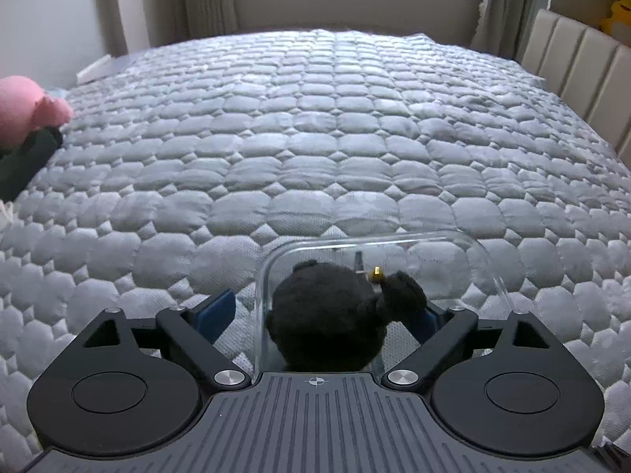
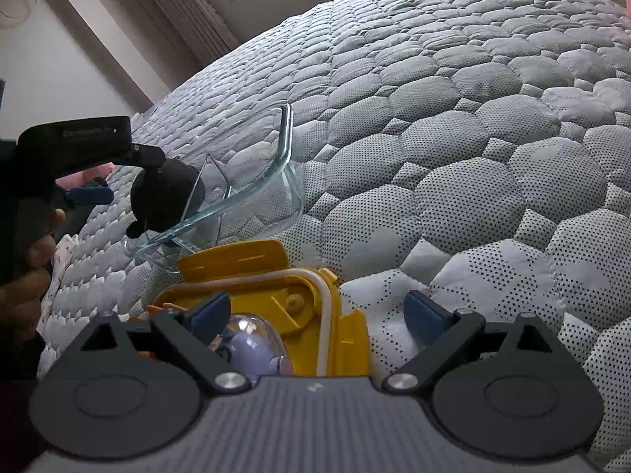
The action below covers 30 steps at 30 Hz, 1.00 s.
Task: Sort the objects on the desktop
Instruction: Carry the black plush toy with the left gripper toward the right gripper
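A black plush toy [image 1: 327, 315] sits at the near end of a clear glass container [image 1: 374, 236] on the bed. My left gripper [image 1: 323, 313] is open around it. Its left pad [image 1: 217, 309] stands outside the glass wall, clear of the toy, and its right pad [image 1: 430, 319] is beside the toy's ear. The right wrist view shows the same toy [image 2: 165, 193] leaning over the glass rim [image 2: 286, 138]. My right gripper [image 2: 315, 311] is open above a yellow lid [image 2: 244, 264] with a white seal. A clear-domed purple object [image 2: 252, 343] lies near its left finger.
A grey quilted bed cover [image 1: 315, 138] fills both views. A padded headboard [image 1: 583, 67] runs along the right. A pink plush [image 1: 23, 106] rests on a dark object [image 1: 31, 157] at the far left. A hand [image 2: 23, 276] holds the left gripper's handle.
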Motion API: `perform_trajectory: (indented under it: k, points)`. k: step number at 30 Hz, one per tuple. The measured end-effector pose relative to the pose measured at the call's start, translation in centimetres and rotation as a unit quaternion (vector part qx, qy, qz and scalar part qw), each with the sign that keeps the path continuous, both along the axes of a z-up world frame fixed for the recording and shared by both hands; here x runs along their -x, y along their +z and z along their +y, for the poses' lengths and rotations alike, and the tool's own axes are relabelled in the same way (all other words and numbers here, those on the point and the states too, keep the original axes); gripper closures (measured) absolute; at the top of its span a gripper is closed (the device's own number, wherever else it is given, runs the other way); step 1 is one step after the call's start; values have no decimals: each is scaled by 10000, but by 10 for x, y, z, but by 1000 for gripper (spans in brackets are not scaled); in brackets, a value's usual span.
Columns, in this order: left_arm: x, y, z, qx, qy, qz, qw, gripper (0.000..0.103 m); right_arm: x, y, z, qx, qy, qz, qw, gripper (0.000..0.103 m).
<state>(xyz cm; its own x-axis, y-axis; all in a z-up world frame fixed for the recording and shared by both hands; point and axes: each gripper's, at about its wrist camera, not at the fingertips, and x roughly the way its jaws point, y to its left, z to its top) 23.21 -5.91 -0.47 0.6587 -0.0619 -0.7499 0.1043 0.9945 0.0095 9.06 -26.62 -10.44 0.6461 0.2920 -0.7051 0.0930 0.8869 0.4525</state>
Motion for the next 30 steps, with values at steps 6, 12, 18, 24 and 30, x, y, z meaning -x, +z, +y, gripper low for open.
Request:
perform_trajectory:
  k: [6,12,18,24,30]
  points:
    - [4,14,13,633,-3,-87,9980,10,-1,1,-2,4,44,-8,10000,6]
    - [-12,11,27,1842,-287,425,9815,29,0,0,0,23,45,-44,10000,5]
    - [-25,-20,26,1736,-127,1156,9779,29,1,-1,-1,5,54,-54,10000,5]
    - [-16,-36,32,1573,-18,1016,9823,28,0,1,2,98,26,-50,9999,5]
    - [39,3,65,1984,-193,-394,9791,6,-3,20,-6,1,-33,-10,10000,29]
